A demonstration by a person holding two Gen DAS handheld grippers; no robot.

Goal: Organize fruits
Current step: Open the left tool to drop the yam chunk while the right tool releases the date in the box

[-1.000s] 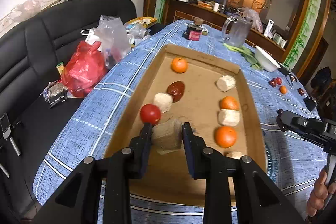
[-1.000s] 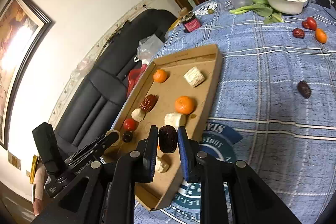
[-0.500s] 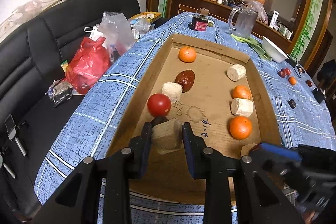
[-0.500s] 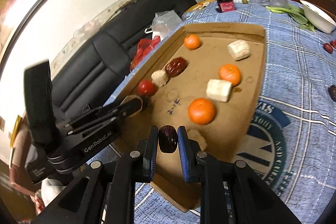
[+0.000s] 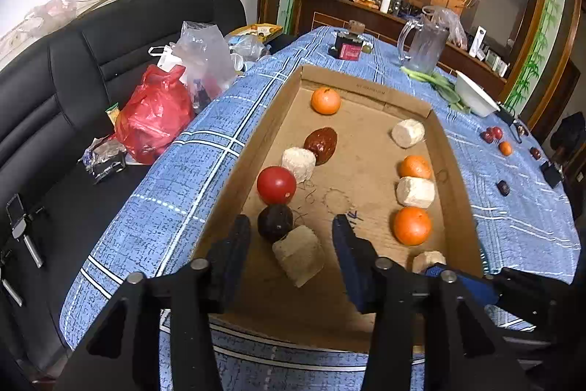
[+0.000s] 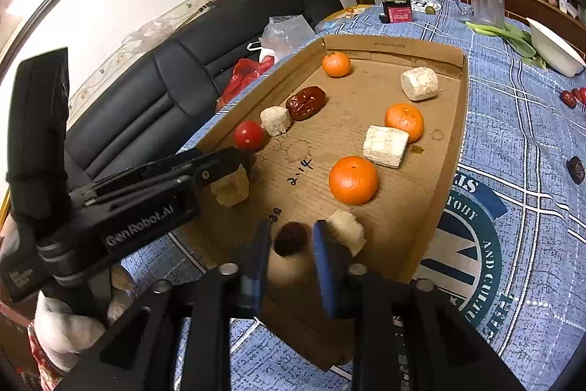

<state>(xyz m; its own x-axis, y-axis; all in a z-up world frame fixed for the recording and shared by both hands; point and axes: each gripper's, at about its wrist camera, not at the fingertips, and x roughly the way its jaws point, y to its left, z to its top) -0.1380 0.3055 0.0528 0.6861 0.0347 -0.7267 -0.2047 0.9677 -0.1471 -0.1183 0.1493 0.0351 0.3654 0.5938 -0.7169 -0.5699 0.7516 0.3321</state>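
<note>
Both tongs had let go within the last half second: the left gripper [image 5: 291, 240], which had pinched the pale tan foam-like cube [image 5: 298, 259], stood with its jaws spread wide and the cube resting free on the floor of the shallow brown cardboard tray [image 5: 366, 94]; the right gripper [image 6: 291, 246], which had squeezed the dark wrinkled oval date [image 6: 292, 238], had parted its jaws too, though whether the date touched either finger could not be told. From the cube, a second dark round fruit [image 5: 274, 221] lay touching it at 11 o'clock, a glossy red tomato [image 5: 276, 185] beyond that, and a bright orange tangerine [image 5: 412, 225] at about 2 o'clock. The date looked light, soft and slightly tacky, best pinched gently across its short middle; the cube seemed light and crumbly, suited to its flat sides. Both tools pointed forward and downward over the tray's near end, the left one reaching in from 9 o'clock in the right wrist view.
</note>
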